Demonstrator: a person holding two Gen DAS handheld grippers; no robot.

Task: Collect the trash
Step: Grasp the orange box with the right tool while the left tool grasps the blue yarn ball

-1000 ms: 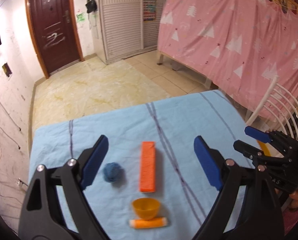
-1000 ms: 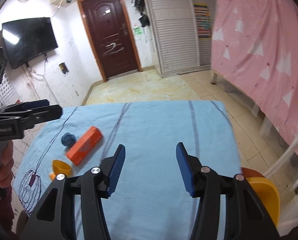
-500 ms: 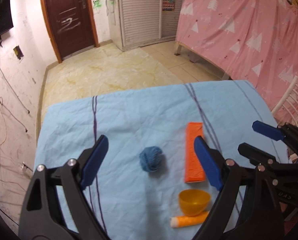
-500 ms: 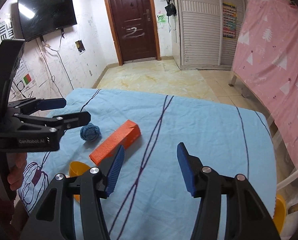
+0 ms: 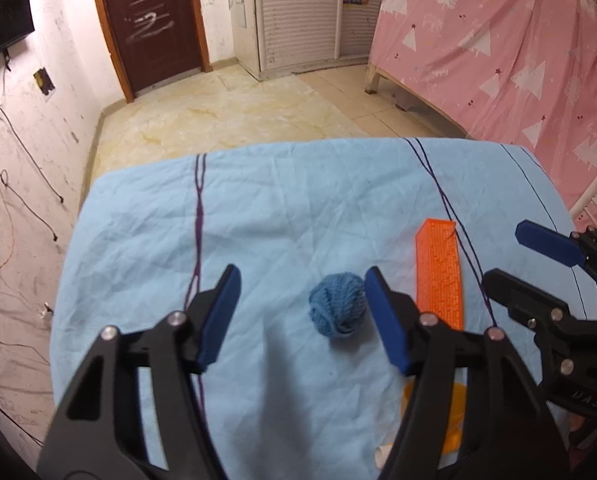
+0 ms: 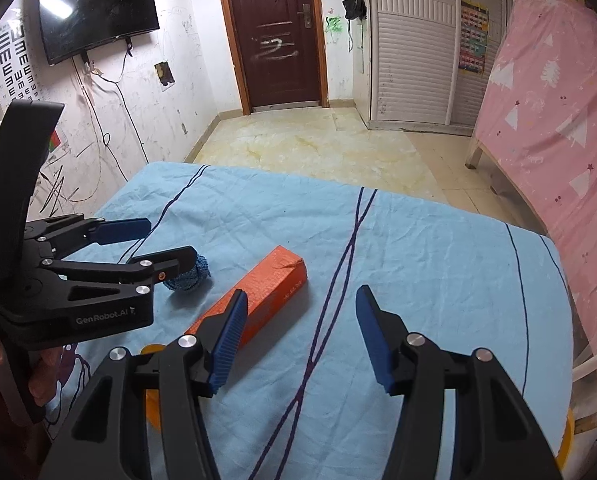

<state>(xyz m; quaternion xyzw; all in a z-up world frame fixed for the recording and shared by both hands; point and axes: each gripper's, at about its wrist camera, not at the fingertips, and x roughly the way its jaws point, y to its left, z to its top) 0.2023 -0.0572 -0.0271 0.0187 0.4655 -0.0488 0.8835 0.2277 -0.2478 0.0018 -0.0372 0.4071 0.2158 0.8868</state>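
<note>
My left gripper has its jaws spread wide and empty, with the blue yarn ball lying on the cloth between the blue pads, closer to the right-hand pad than the left and not yet touched as far as I can tell. I judge this to be the approach for the first pickup: next I need to shift a little right to centre the ball, drop lower, and close gently, since the yarn looks soft and could roll or squash aside. My right gripper is also open and holds nothing, hovering over the near part of the light blue tablecloth just beside the orange box, which lies flat to the right of the ball. Nearer to me an orange bowl is mostly covered by my left gripper's frame, and only the end of a small white-tipped tube peeks out below it. A yellow-orange container shows at the table's right edge, cut off; I cannot confirm it is the bin for the trash.
</note>
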